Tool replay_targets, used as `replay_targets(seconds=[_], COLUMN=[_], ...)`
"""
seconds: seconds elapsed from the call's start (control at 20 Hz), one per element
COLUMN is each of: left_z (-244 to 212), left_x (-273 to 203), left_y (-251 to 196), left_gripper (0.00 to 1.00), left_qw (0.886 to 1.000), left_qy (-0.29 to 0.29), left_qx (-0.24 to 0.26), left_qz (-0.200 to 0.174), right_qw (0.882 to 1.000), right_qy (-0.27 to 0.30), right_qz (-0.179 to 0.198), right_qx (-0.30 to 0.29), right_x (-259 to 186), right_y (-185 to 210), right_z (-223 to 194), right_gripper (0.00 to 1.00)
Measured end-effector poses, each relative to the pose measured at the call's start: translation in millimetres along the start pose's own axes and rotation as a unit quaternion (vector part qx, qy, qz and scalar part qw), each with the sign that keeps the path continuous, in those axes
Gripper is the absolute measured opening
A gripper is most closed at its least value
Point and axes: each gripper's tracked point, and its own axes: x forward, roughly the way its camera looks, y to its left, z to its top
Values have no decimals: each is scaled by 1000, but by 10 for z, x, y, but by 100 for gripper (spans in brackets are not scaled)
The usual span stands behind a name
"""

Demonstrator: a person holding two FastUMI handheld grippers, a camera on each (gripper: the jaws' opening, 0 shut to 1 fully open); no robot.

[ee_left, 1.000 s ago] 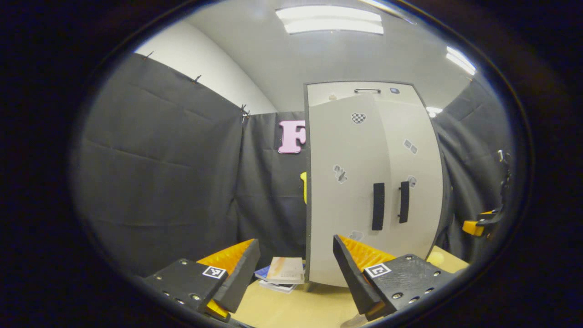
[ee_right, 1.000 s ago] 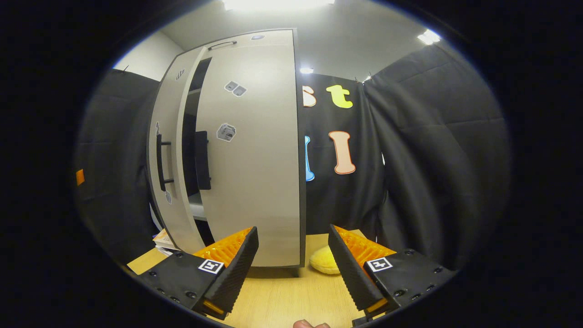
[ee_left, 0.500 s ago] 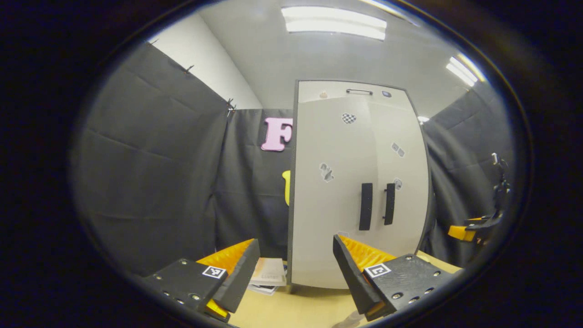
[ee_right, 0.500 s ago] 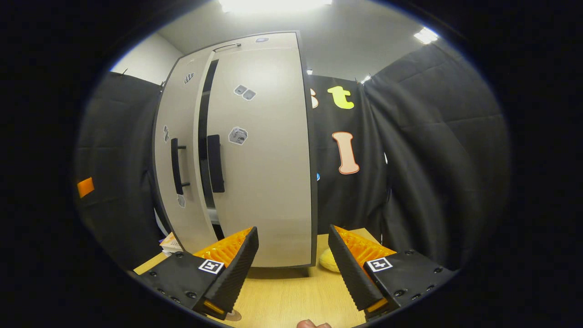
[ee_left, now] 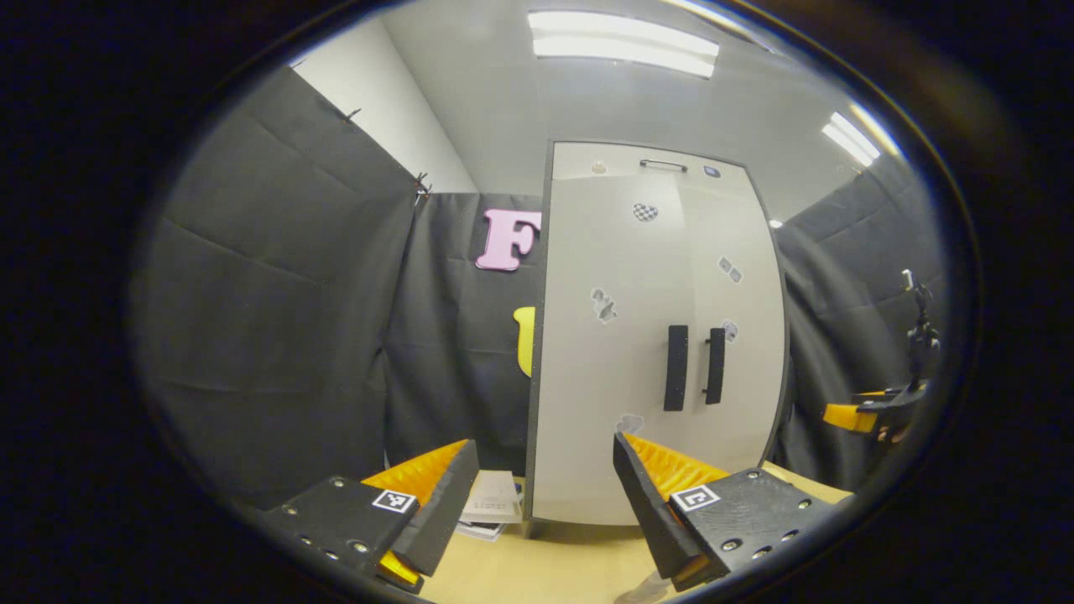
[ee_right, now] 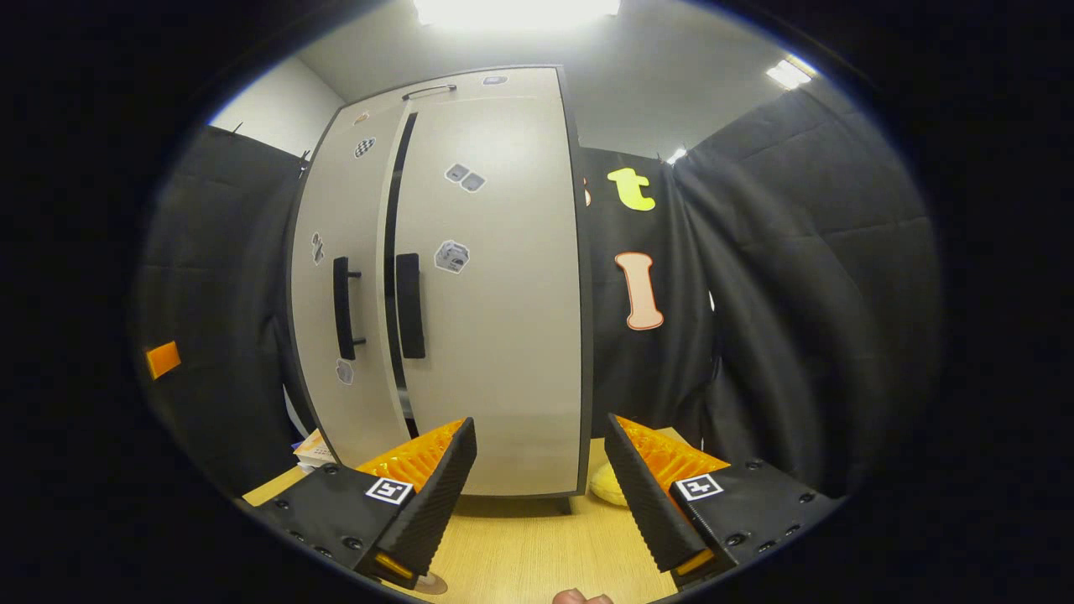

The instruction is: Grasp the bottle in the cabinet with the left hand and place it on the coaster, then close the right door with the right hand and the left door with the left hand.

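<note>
Cabinet (ee_left: 654,335): pale grey, two-door, standing upright on the wooden counter (ee_right: 520,554) at the far side, in front of the black booth cloth.

Left door (ee_left: 604,352): appears flush with the cabinet front in the left gripper view; carries a checkered sticker near the top and a vertical dark handle (ee_left: 675,367).

Right door (ee_right: 495,294): nearly shut; in the right gripper view a narrow dark gap runs between it and the left door. Its dark handle (ee_right: 409,305) sits just beside the left door's handle. Small stickers on its face.

Bottle and coaster: cannot be made out with certainty; a small round disc (ee_right: 432,583) lies on the counter at the near edge, under the right gripper's left finger.

Left gripper (ee_left: 545,512): jaws spread apart, empty, near the counter, facing the cabinet's left door and well short of it.

Right gripper (ee_right: 541,495): jaws spread apart, empty, facing the right door's lower part, not touching it. It also appears at the far right of the left gripper view.

Stack of books (ee_left: 495,507): on the counter, left of the cabinet base.

Yellow soft object (ee_right: 606,485): on the counter, right of the cabinet base.
</note>
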Motion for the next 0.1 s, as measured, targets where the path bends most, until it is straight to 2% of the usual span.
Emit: replay_targets(seconds=[0.1], left_z=[-36], left_x=[6], left_y=[75], left_gripper=[94], left_qw=[1000], left_qy=[5], left_qx=[2], left_qz=[4], right_qw=[1000], right_qy=[2], right_qz=[-6], right_qx=[-3], right_x=[-23], right_y=[-17], right_z=[-10], right_gripper=[98])
